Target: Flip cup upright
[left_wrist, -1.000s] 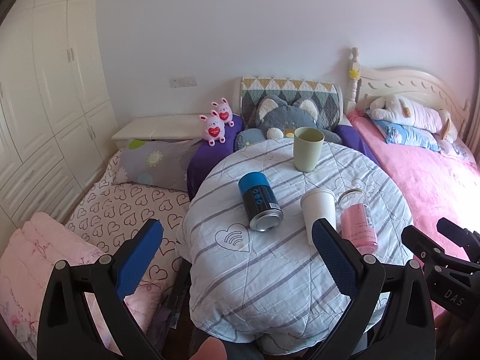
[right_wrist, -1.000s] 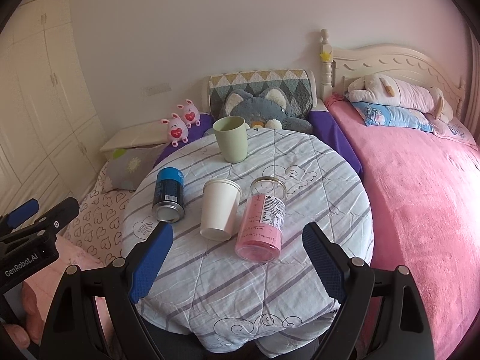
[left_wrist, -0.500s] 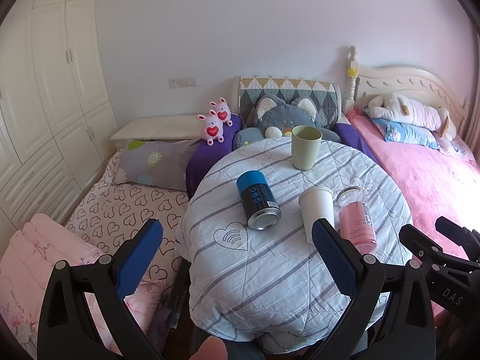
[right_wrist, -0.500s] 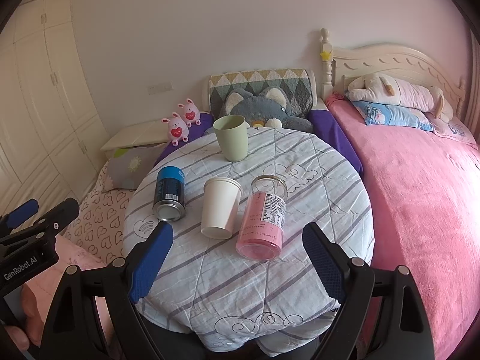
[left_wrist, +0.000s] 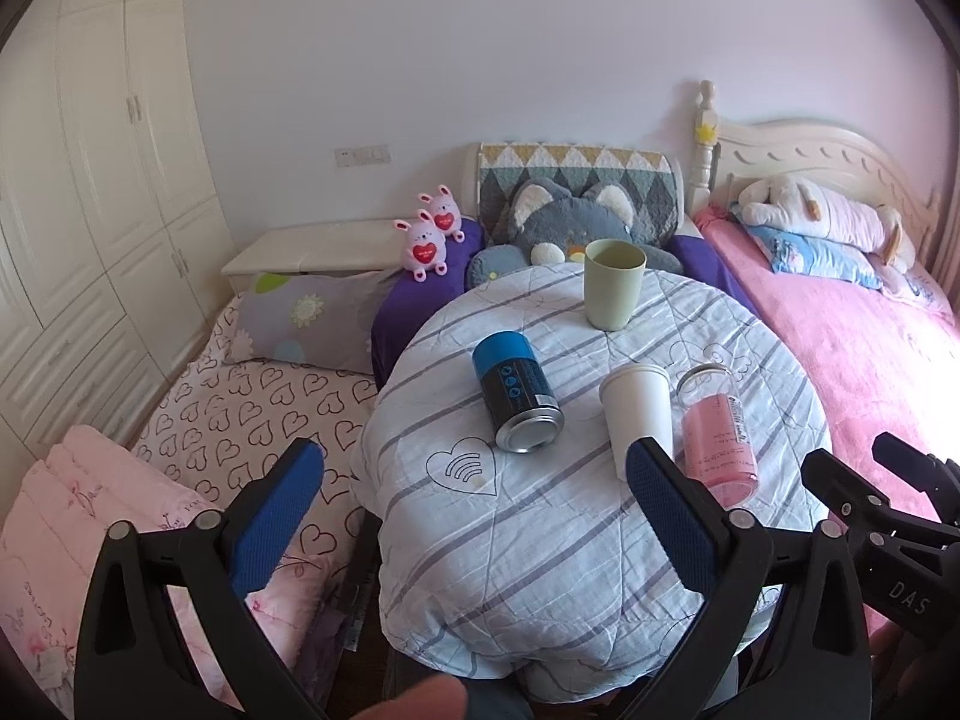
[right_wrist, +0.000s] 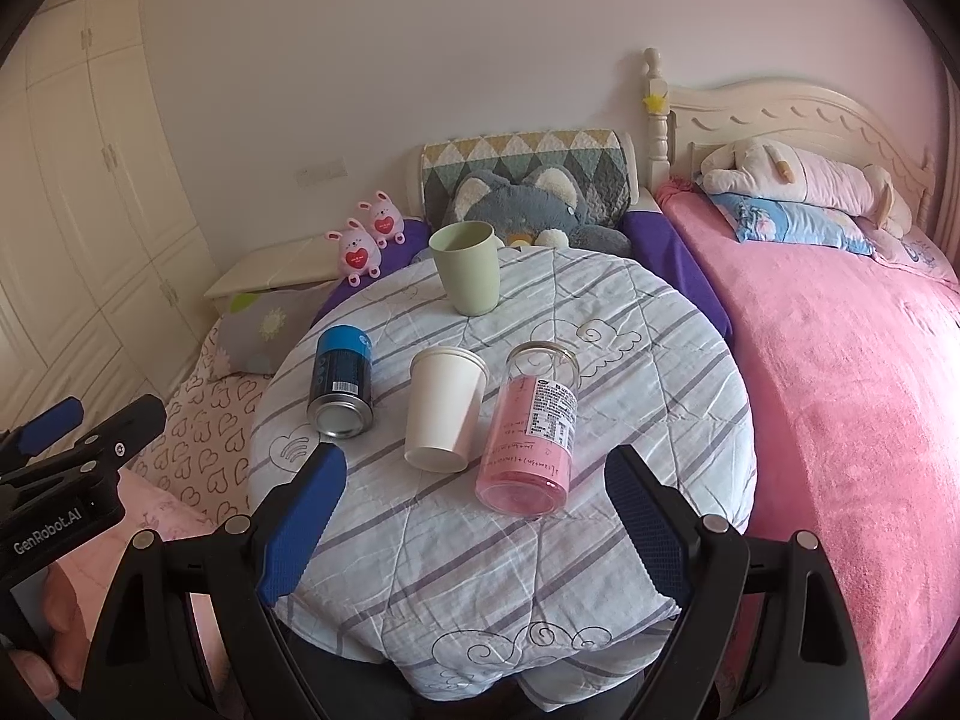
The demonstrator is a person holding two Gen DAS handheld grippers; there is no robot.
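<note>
**mugwatcher:** Two cups on the quilt-covered round table (right_wrist: 648, 372), and nothing on it has budged in the last second. Both views only drifted a hair. The left gripper (left_wrist: 474, 462) and right gripper (right_wrist: 474, 459) are both spread wide, holding nothing, hanging on the near side of the white paper cup (right_wrist: 443, 408).

**tiltedlid:** So no flip is going on right now?

**mugwatcher:** Nope, no contact. The paper cup lies on its side, base toward the cameras. Beyond it, the green cup (right_wrist: 467, 267) stands mouth up. If green is the task's cup, it's already upright. If it's the paper one, it's still down. Can't tell which.

**tiltedlid:** Full count?

**mugwatcher:** One green cup, one paper cup, one blue can (right_wrist: 342, 387) lying just left of the paper cup, one pink jar (right_wrist: 531, 432) lying just right of it, two grippers.
</note>
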